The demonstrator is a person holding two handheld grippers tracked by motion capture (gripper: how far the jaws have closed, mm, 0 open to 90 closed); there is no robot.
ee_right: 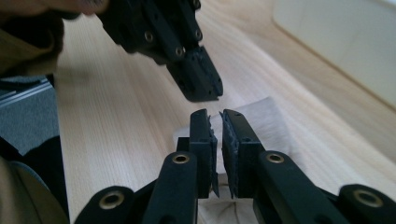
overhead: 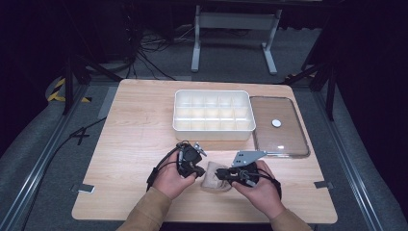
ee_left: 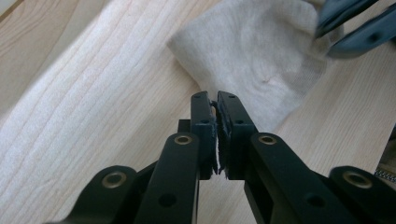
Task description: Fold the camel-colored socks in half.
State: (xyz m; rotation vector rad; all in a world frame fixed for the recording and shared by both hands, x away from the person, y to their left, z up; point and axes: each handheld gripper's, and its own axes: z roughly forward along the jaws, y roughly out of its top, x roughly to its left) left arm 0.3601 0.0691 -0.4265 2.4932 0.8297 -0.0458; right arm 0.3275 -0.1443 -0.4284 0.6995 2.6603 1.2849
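Near the table's (overhead: 134, 125) front edge, both grippers, left (overhead: 193, 169) and right (overhead: 226, 174), hover pressed together and empty over the beige cloth (overhead: 214, 177), seemingly poised to fold it.

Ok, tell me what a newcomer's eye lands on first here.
Two hand-held grippers, left and right, meet over a beige cloth at the table's near edge, fingers almost together. Behind them stands a white compartment tray, with a clear lid lying flat to its right.
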